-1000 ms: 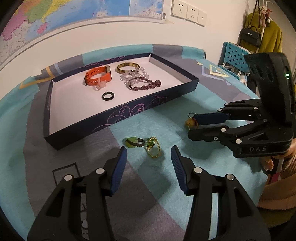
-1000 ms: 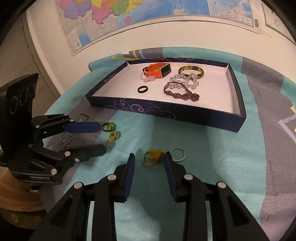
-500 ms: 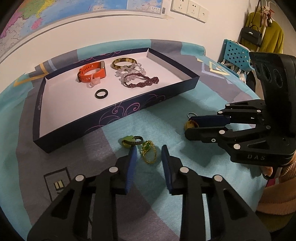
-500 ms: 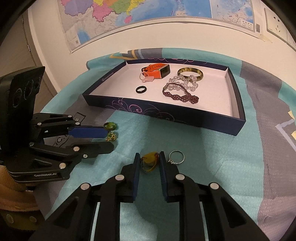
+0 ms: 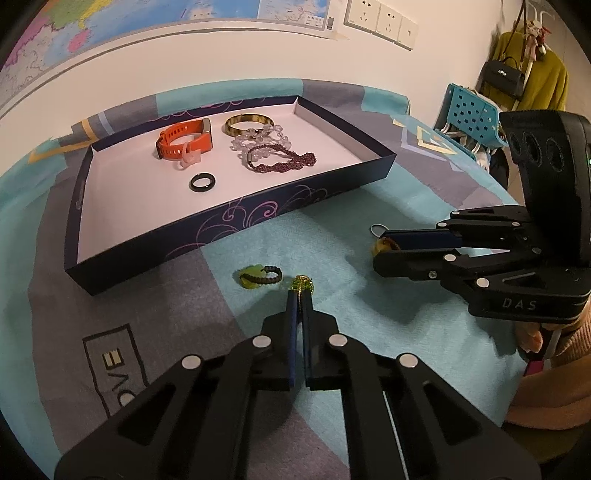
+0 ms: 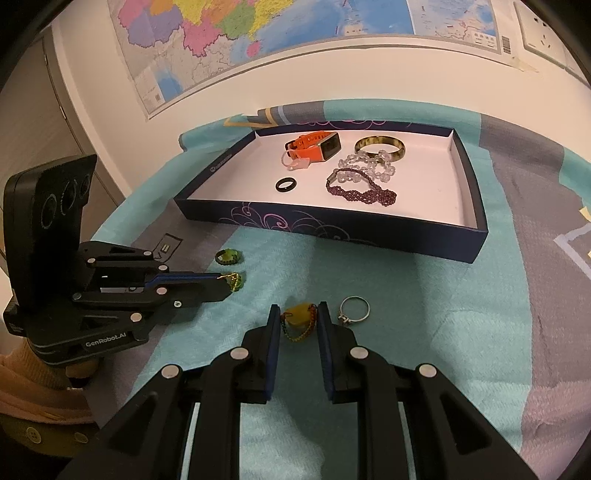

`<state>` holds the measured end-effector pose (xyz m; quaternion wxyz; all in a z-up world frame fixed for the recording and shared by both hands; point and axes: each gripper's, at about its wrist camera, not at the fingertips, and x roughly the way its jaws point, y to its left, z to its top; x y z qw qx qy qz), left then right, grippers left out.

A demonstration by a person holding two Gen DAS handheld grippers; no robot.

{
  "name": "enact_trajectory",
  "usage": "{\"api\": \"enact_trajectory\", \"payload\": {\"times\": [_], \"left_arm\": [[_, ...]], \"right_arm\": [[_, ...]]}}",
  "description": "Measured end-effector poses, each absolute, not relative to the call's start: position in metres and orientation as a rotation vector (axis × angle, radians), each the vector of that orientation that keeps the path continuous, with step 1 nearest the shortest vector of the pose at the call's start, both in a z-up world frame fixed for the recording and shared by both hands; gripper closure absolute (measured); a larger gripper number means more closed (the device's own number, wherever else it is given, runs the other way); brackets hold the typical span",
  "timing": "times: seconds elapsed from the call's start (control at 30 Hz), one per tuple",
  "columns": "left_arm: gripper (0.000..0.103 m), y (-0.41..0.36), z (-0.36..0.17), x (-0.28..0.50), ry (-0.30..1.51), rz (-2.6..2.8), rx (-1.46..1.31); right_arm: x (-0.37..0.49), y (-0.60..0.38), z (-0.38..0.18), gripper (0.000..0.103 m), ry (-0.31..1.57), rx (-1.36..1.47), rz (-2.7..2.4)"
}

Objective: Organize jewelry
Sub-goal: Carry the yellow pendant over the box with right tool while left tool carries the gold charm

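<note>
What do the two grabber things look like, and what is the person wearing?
Each hand-held gripper is black plastic with two long fingers, blue pads inside and round silver pins. The left hand-held gripper has "GenRobot.AI" on its base; the right hand-held gripper has "DAS". Both carry a boxy black camera block. The sleeves look peach and knitted.

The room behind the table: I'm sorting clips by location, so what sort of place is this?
Probably a room in a home: a wall map, wall sockets, and a yellow coat and handbag hanging by the table.
</note>
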<state>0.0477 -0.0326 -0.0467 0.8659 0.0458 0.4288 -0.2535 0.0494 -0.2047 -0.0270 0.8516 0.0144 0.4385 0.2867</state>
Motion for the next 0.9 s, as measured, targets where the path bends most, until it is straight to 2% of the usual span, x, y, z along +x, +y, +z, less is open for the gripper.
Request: {"api": "enact_trajectory", "payload": {"times": [0.9], "left_arm": [[0.100, -0.023, -0.017, 0.037, 0.809, -0.523, 0.055]], "right_arm": [[0.052, -0.208, -0.004, 0.085, 0.856, 0.042, 0.613]]}}
